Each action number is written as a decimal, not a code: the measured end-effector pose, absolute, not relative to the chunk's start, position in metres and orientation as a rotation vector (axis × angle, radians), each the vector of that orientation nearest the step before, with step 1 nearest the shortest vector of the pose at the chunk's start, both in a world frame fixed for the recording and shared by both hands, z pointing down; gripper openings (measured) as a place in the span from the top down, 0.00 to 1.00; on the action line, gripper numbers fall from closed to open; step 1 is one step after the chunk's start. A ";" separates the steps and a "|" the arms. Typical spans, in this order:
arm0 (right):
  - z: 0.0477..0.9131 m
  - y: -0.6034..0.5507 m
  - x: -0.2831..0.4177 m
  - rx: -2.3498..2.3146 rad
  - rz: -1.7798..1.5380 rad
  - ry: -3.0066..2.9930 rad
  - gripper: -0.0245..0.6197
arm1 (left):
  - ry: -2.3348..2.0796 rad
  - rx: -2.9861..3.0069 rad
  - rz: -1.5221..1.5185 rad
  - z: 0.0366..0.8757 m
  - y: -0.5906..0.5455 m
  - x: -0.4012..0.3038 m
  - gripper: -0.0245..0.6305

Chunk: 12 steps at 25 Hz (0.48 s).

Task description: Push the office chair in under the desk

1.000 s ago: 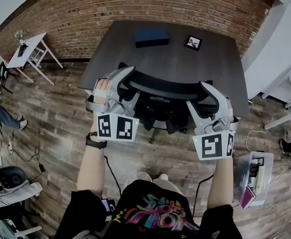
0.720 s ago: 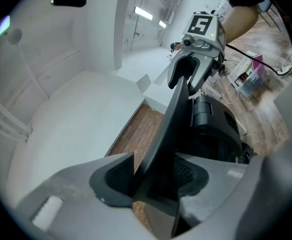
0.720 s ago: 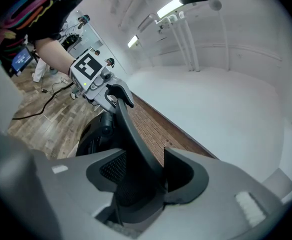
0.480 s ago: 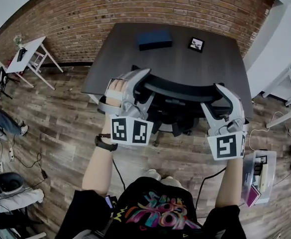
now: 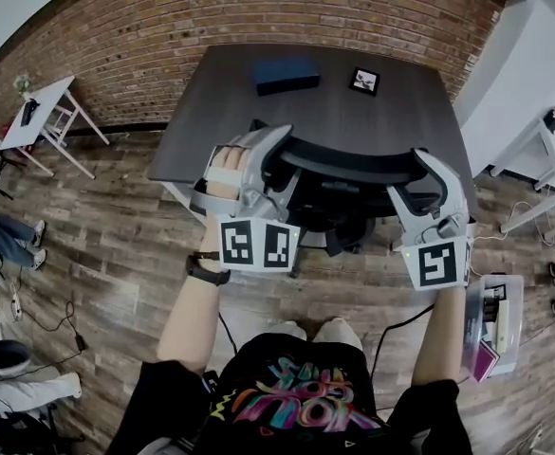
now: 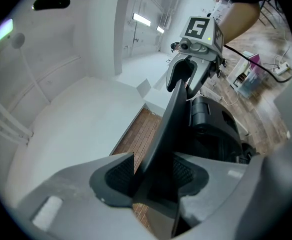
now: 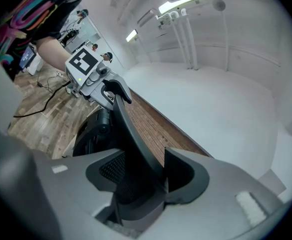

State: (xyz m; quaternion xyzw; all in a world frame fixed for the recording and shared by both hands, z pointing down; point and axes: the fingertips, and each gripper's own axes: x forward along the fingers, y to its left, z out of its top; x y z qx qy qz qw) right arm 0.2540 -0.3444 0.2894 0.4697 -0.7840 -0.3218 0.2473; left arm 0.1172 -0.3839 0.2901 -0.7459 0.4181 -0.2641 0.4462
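Nearest, at 6 o'clock in the head view, is the person's dark printed shirt (image 5: 291, 401). Both forearms reach forward from it, and the left wrist has a black watch (image 5: 207, 271). On the wooden floor (image 5: 116, 245) at about 3 o'clock, beside the right arm, a clear bin (image 5: 490, 325) stands with small things inside.

The left gripper (image 5: 275, 150) is at 11 o'clock and the right gripper (image 5: 417, 164) at 1 o'clock. Each one is closed on one end of the top rim (image 5: 353, 164) of the office chair (image 5: 343, 197). In the left gripper view the black rim (image 6: 168, 119) passes between the two pads of the left gripper (image 6: 153, 174) and touches them, and the right gripper (image 6: 190, 69) clamps the far end. In the right gripper view it is the same: the rim (image 7: 131, 134) sits in the right gripper (image 7: 146, 176), and the left gripper (image 7: 103, 86) is on the other end.

The chair is at 12 o'clock, its backrest right at the near edge of the dark desk (image 5: 324, 112). The seat seems partly below the desk top, but how deep I cannot tell.

Farther on the desk lie a blue box (image 5: 286, 74) at 11 o'clock and a small framed card (image 5: 364, 81) at 12 o'clock, well apart. A white side table (image 5: 40, 112) stands at 10 o'clock. Behind all is a brick wall (image 5: 258, 17).
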 end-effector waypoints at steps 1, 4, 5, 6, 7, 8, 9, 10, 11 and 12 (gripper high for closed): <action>0.289 -0.344 0.254 1.282 -0.880 -2.132 0.62 | 1.036 -1.847 -0.655 0.290 -0.384 0.117 0.67; 0.290 -0.342 0.253 1.290 -0.875 -2.124 0.62 | 1.046 -1.847 -0.627 0.290 -0.381 0.117 0.66; 0.290 -0.341 0.253 1.297 -0.873 -2.124 0.62 | 1.051 -1.840 -0.610 0.289 -0.381 0.117 0.65; 0.290 -0.341 0.252 1.303 -0.874 -2.125 0.62 | 1.054 -1.831 -0.597 0.289 -0.380 0.116 0.65; 0.290 -0.340 0.251 1.307 -0.876 -2.125 0.62 | 1.055 -1.825 -0.593 0.288 -0.379 0.116 0.65; 0.290 -0.339 0.250 1.308 -0.879 -2.124 0.61 | 1.054 -1.825 -0.596 0.289 -0.378 0.116 0.65; 0.289 -0.338 0.250 1.309 -0.881 -2.126 0.61 | 1.055 -1.831 -0.601 0.289 -0.377 0.116 0.65; 0.289 -0.335 0.249 1.310 -0.877 -2.133 0.60 | 1.059 -1.842 -0.602 0.290 -0.375 0.115 0.65; 0.288 -0.332 0.249 1.313 -0.870 -2.144 0.59 | 1.066 -1.855 -0.597 0.290 -0.373 0.114 0.64; 0.286 -0.329 0.248 1.318 -0.865 -2.157 0.57 | 1.078 -1.867 -0.589 0.290 -0.371 0.111 0.63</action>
